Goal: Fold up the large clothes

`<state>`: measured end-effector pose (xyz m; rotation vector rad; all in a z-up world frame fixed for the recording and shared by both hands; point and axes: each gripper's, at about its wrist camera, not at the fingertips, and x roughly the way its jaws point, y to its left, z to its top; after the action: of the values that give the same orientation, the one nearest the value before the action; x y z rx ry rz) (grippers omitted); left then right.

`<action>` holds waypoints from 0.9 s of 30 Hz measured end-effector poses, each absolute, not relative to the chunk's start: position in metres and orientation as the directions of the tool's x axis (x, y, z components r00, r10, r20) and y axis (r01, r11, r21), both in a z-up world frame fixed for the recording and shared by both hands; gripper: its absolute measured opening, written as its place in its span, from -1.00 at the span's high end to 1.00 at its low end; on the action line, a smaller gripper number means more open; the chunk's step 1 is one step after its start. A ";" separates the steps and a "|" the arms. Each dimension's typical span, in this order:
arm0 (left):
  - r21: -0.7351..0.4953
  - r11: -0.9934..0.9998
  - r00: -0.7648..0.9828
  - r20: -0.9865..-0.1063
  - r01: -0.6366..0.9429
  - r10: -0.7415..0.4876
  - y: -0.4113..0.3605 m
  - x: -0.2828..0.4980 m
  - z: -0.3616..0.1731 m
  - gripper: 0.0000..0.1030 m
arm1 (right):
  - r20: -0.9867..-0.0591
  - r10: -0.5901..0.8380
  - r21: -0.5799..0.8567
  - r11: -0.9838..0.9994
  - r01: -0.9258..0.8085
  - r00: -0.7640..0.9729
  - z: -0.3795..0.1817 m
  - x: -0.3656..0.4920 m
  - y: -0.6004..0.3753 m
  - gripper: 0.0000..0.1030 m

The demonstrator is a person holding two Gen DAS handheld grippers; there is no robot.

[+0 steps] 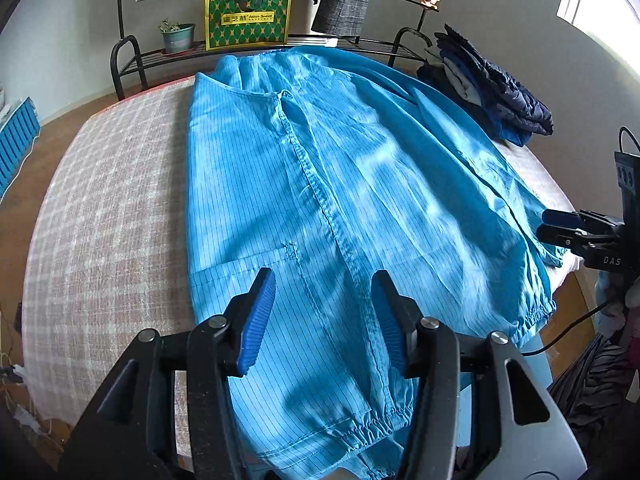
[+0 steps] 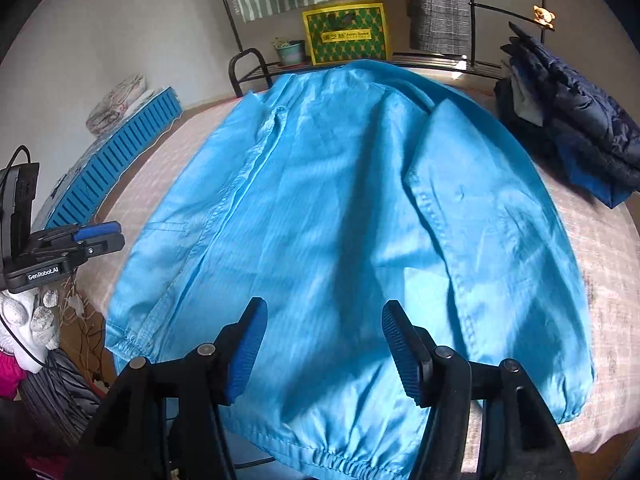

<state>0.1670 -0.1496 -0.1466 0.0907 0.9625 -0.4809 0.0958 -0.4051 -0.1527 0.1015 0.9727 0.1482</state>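
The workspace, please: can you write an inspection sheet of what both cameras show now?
Surface: checked cloth, mostly covered.
Job's things: blue jacket spread out, one sleeve folded across it.
Clutter: dark clothes pile at far corner.
Grippers: left gripper and right gripper open over the hem, holding nothing.
Cables: black cable beside the table.
Surroundings: black rack, plant pot, green bag.

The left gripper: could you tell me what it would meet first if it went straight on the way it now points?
Most likely the blue jacket: the left gripper, open and empty, points along the front placket toward the collar. Its height above the cloth is unclear, so it might skim over it toward the black rack.
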 end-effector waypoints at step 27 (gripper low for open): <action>-0.180 0.880 0.395 -0.841 0.439 -0.369 -0.198 0.178 -0.146 -0.08 | -0.899 0.111 0.328 0.811 0.485 0.423 -0.224 0.061 -0.647 -0.16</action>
<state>0.1785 -0.1977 -0.1458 0.0751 1.0462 -0.5127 0.0609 -0.6470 -0.2239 0.6112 1.1260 -0.2534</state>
